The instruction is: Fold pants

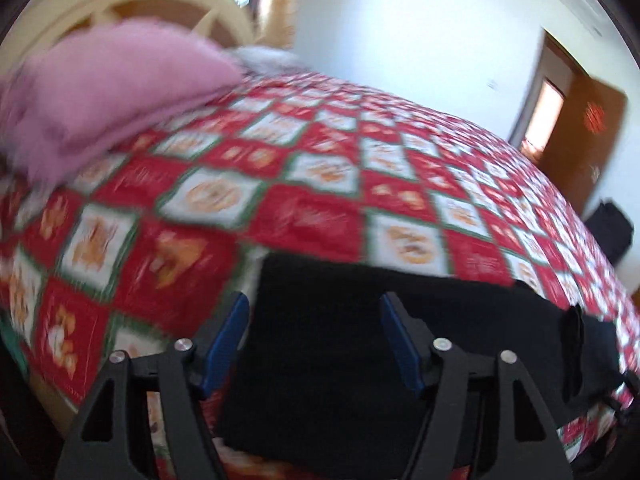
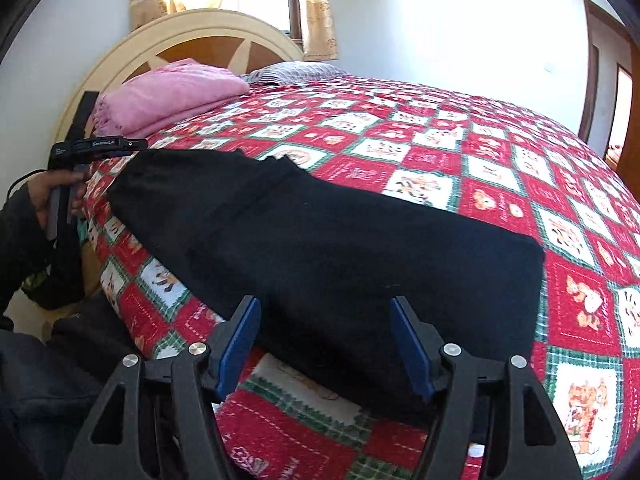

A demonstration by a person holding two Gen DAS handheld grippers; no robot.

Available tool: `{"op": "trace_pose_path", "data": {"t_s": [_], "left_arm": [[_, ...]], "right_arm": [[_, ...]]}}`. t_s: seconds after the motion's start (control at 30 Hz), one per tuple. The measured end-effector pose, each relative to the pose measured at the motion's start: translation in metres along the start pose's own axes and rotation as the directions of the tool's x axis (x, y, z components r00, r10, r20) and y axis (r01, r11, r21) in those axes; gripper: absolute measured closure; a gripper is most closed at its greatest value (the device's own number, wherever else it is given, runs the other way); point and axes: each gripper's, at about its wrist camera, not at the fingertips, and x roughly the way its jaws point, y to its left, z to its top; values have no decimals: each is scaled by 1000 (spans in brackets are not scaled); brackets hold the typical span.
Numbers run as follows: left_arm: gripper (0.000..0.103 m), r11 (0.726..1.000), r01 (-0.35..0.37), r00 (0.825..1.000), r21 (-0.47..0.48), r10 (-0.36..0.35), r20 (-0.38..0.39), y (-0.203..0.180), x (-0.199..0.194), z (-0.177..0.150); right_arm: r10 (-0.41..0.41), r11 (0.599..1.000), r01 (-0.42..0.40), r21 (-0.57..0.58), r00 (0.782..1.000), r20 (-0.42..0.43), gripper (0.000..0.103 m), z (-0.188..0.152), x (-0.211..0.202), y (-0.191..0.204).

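Black pants (image 2: 328, 240) lie flat in a long band along the near edge of a bed with a red, white and green checked quilt (image 2: 440, 152). My right gripper (image 2: 324, 332) hovers over the near right end of the pants, open, its blue pads apart and the cloth below them unpinched. The left wrist view is blurred; there my left gripper (image 1: 316, 320) stands open over the other end of the pants (image 1: 360, 340), gripping nothing. A hand holds the left gripper (image 2: 136, 145) at the far left end of the pants.
A folded pink blanket (image 2: 172, 96) and a striped pillow (image 2: 292, 70) lie at the cream headboard (image 2: 192, 28). A window with curtains is behind it. A brown door (image 1: 580, 140) and a dark bag (image 1: 608, 228) stand at the right. The far quilt bears nothing.
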Motion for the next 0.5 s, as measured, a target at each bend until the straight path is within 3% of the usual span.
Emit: {"op": "trace_pose_path", "data": {"t_s": [0.07,0.2,0.5], "left_arm": [[48,997,57,998,-55,-58,-13,16,6,-6],[48,980,142,989,-139,-146,-17,28,17,-21],[47,994,85,996,-66,-87,-30,17,18,-21]], "right_arm": [[0,1000,0,-19,1000,0,35,-4,2,6],[-8,998,9,-56,1000,5,35,-5,3,15],[-40,999,40,11,999,18,35,-6,4,-2]]}}
